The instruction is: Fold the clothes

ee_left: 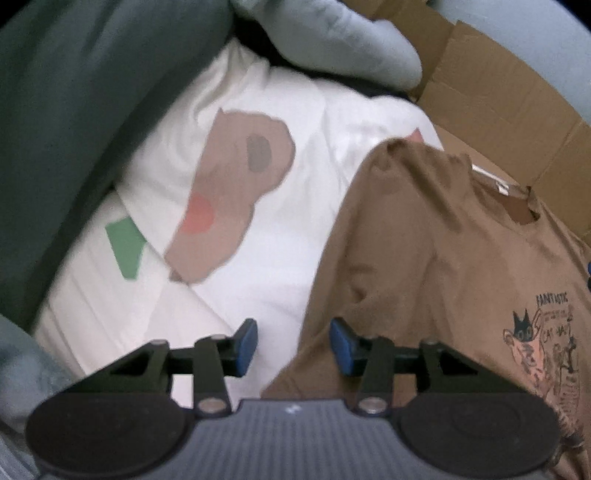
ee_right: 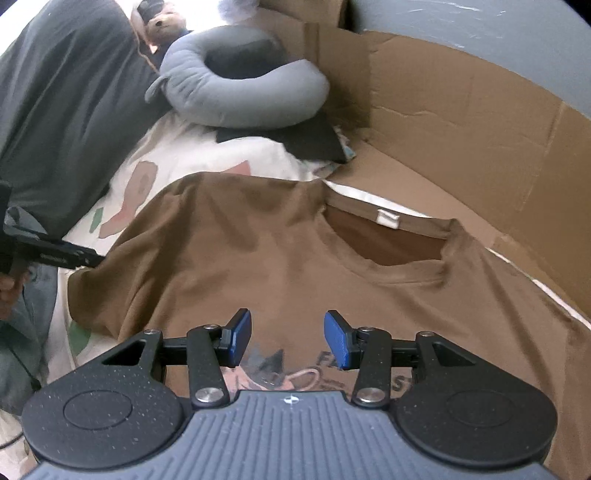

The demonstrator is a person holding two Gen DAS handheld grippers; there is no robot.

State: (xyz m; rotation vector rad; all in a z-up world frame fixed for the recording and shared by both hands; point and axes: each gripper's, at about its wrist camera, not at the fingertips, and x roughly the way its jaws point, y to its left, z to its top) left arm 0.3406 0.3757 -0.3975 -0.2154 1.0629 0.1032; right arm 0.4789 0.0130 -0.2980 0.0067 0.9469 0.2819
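Mostly bed: a white bedsheet (ee_left: 266, 236) with brown, green and pink patches fills the middle of the left wrist view and shows again at centre left of the right wrist view. Flattened cardboard (ee_right: 461, 140) stands along the upper right of the right wrist view and lies under the shirt's collar side. Dark green bedding (ee_left: 74, 129) piles up at the left of both views. Brown T-shirt (ee_right: 280, 251) lies spread face up, filling the centre and right of the right wrist view, collar toward the upper right with a white tag inside, one sleeve reaching lower left; a cartoon print with lettering sits on the chest at bottom centre. In the left wrist view the shirt takes the right half, its edge running down to the bottom centre. Grey neck pillow (ee_right: 240, 88) curls at top centre of the right wrist view, a dark cloth (ee_right: 314, 140) under it and a teddy bear (ee_right: 162, 22) beyond at the top.

Right gripper (ee_right: 288, 339) hangs over the chest print at bottom centre, jaws spread, nothing between the blue pads. Left gripper (ee_left: 293, 347) sits at bottom centre over the shirt's edge where it meets the sheet, jaws apart, nothing pinched; whether the pads touch cloth I cannot tell. Its black arm also pokes in at mid left of the right wrist view, near the sleeve.
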